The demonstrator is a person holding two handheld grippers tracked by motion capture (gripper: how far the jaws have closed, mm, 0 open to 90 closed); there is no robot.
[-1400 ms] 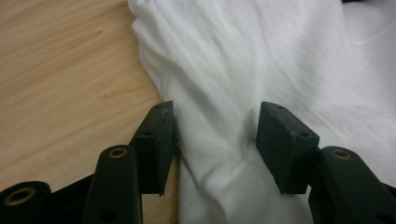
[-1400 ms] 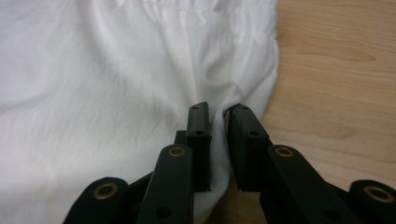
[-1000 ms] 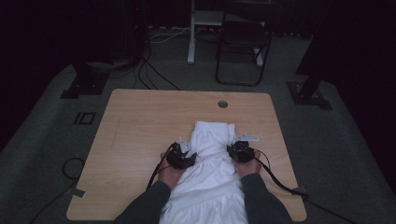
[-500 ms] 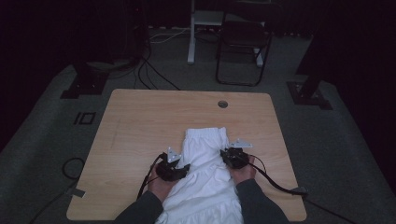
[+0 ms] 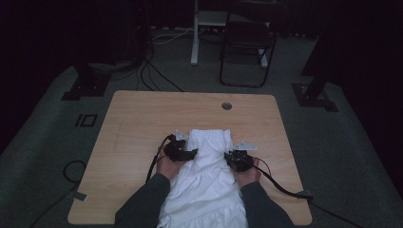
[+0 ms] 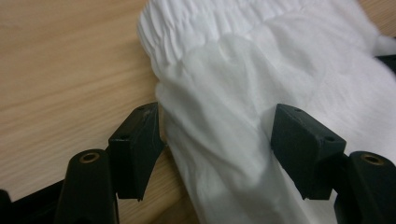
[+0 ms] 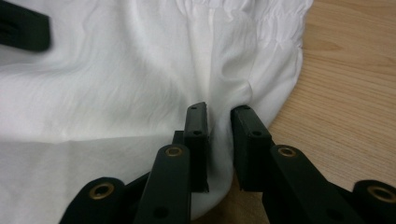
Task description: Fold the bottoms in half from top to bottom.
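White garment (image 5: pixel 209 175) with gathered waistband lies on the wooden table (image 5: pixel 142 118). Left gripper (image 6: pixel 217 135), jaws just opened wide, straddles the garment's side edge loosely; right gripper (image 7: pixel 219 140) pinches a fold at the opposite edge.

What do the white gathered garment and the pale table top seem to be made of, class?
White gathered garment: probably thin woven cotton or a similar matt fabric; it creases softly and its band is puckered like elastic. Pale table top: wood or wood-look laminate, smooth with a low sheen; printed-looking grain lines run along it.
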